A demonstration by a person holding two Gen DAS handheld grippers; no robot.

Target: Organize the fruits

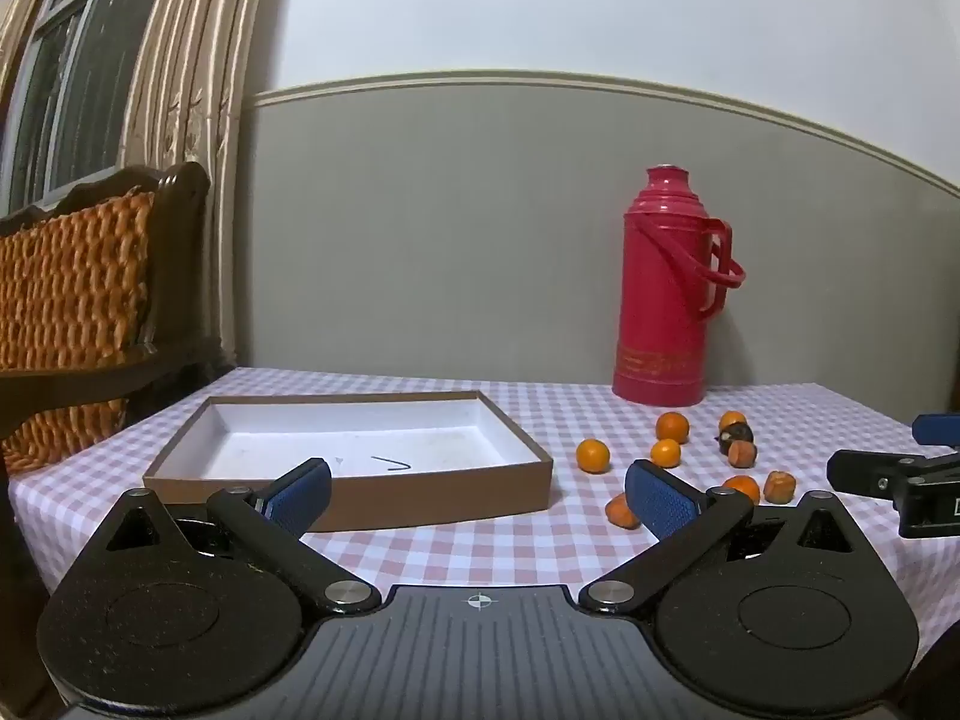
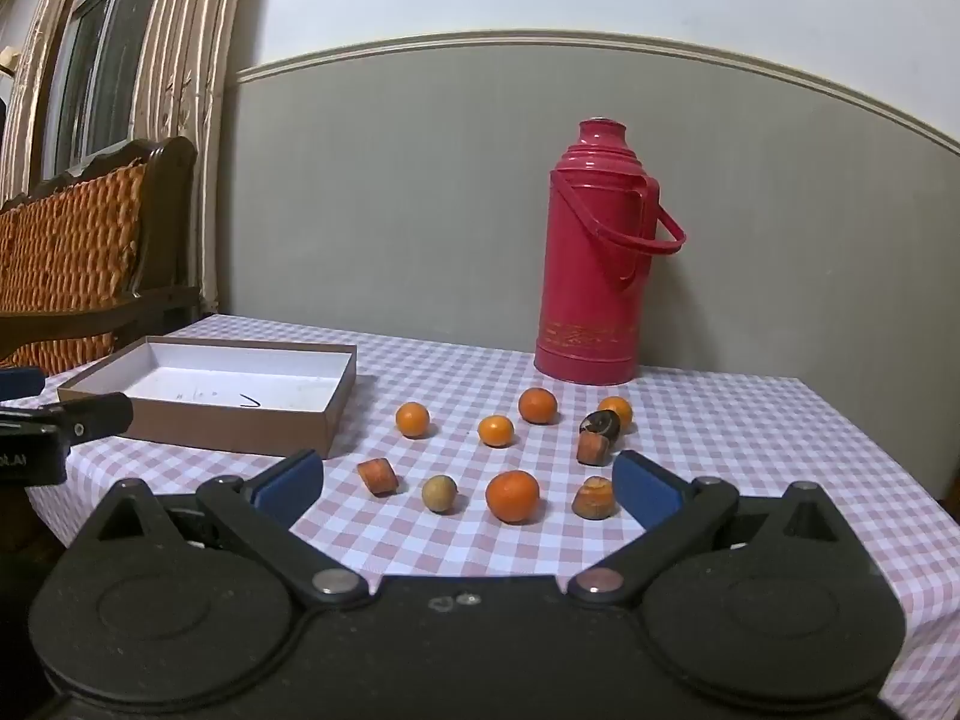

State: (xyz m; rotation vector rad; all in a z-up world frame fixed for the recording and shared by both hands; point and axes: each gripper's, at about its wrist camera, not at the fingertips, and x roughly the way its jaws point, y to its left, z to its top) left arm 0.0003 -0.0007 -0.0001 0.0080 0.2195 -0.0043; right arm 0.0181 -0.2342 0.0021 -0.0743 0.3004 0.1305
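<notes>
Ten small fruits [image 2: 512, 496] lie scattered on the checked desk [image 2: 720, 438], all outside the shallow cardboard box [image 2: 228, 420] that sits empty just to their left, with a red thermos [image 2: 591, 276] standing behind them near the wall. Both claws hover with fingers spread and nothing held: the right claw [image 2: 468, 483] faces the cluster, the left claw [image 1: 480, 495] points between box and fruit. Judging by the layout, the largest orange nearest the right claw looks the easiest first pick; round fruit may roll, so closing squarely across its middle and lifting clear of the box wall before release seems wise.
</notes>
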